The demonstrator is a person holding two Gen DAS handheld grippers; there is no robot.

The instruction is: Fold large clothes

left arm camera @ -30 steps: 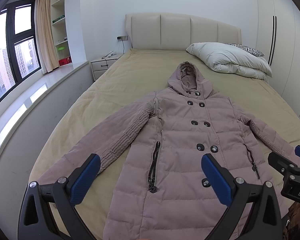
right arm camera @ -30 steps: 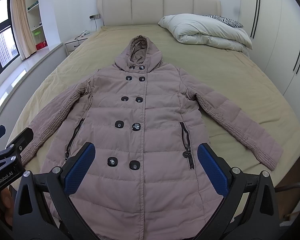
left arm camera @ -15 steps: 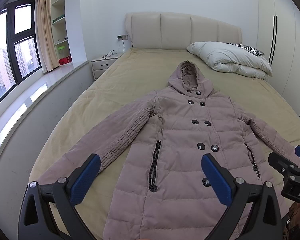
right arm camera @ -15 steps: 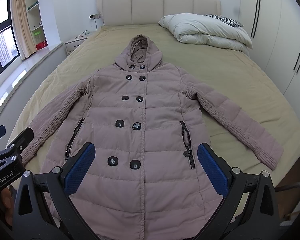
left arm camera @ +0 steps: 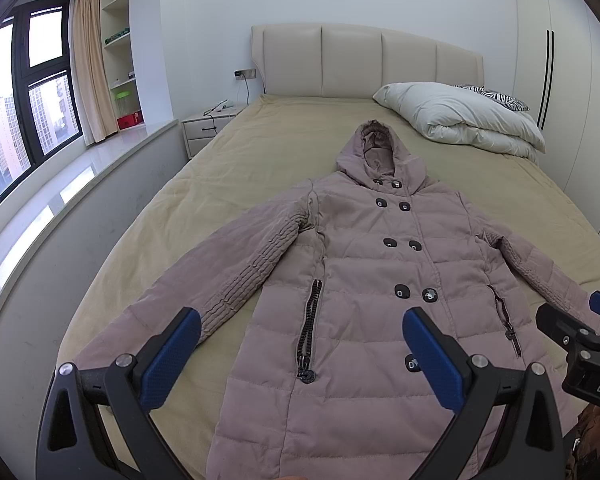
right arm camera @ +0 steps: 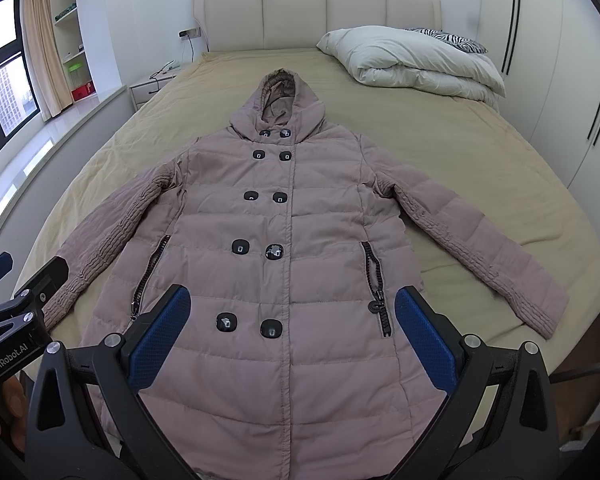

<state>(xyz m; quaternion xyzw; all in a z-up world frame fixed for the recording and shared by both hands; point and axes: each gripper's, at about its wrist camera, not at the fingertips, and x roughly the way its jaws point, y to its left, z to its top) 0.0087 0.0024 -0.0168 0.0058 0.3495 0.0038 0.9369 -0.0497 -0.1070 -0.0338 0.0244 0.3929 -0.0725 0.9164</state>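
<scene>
- Almost nothing has changed over the last second — the puffer coat [right arm camera: 288,232] lies flat on the bed [right arm camera: 480,168], buttoned, hood at 12 o'clock, sleeves spread; folding has not begun.
- Left gripper [left arm camera: 302,354] and right gripper [right arm camera: 290,326] hover at 6 o'clock, jaws released, empty.
- The coat's hem is cut off behind the grippers.

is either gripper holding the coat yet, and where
Nothing is held. The left gripper and right gripper both hang open above the coat, touching no part of it.
</scene>
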